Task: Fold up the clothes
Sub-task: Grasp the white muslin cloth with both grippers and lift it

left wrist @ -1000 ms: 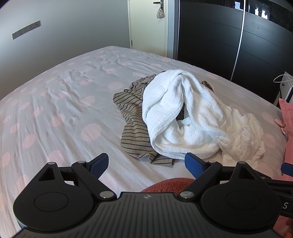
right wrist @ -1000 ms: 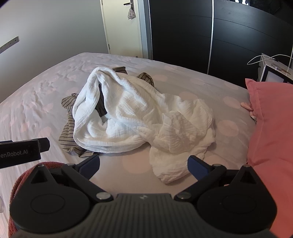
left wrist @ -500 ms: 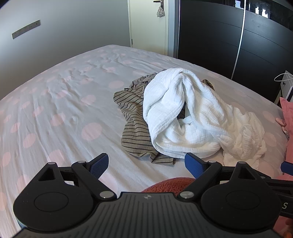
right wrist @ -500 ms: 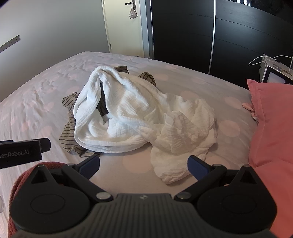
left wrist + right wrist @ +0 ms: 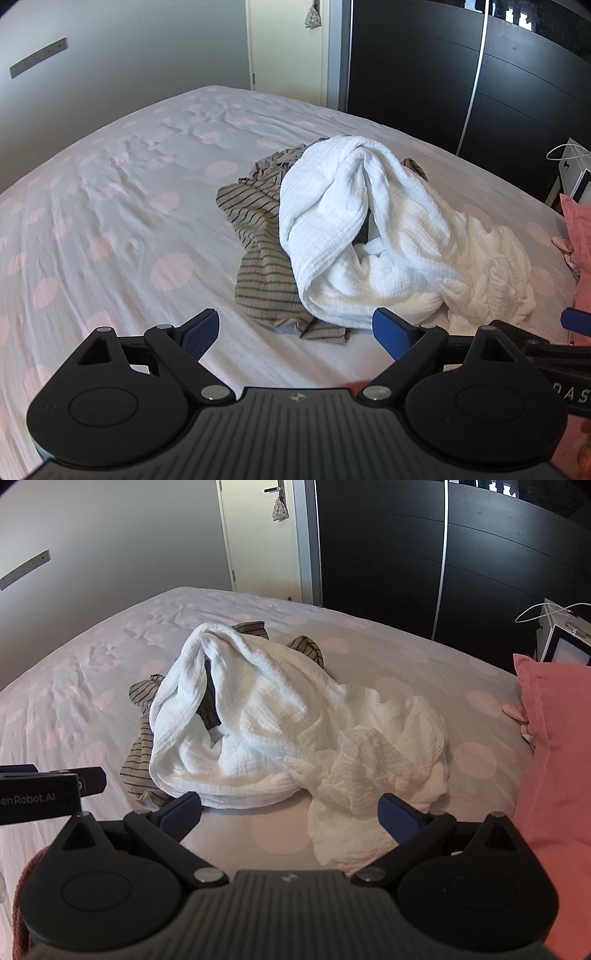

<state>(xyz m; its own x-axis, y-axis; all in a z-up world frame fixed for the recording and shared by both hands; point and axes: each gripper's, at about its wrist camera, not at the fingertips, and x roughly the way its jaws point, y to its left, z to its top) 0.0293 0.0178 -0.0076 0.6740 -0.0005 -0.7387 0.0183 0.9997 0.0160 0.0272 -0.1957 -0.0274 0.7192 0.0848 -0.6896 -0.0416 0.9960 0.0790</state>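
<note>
A crumpled white muslin cloth [image 5: 373,236] is lying in a loose heap near the middle of a bed [image 5: 110,206] covered in a pale sheet with pink dots. The cloth is lying partly over a beige garment with dark stripes [image 5: 258,254], whose edges are showing on the cloth's left side and behind its far end. In the right wrist view the same white cloth [image 5: 280,723] is spreading toward the right, its ruffled end reaching close to a pink pillow [image 5: 554,760] at the bed's edge, while the striped garment [image 5: 142,753] is peeking out from under its left side.

The left tool [image 5: 295,328] is hovering just short of the near edge of the pile, its blue-padded fingers [image 5: 201,332] spread wide and gripping nothing. The right tool [image 5: 290,808] is likewise hanging over the bed with its fingers [image 5: 399,816] wide apart and empty, the cloth's near hem sitting between and just beyond them; whether the right pad is brushing the fabric is hard to tell from this angle.

A black wardrobe [image 5: 461,74] and a cream door [image 5: 258,535] are standing behind the bed, and a small pouch [image 5: 279,509] is hanging from the door handle.
</note>
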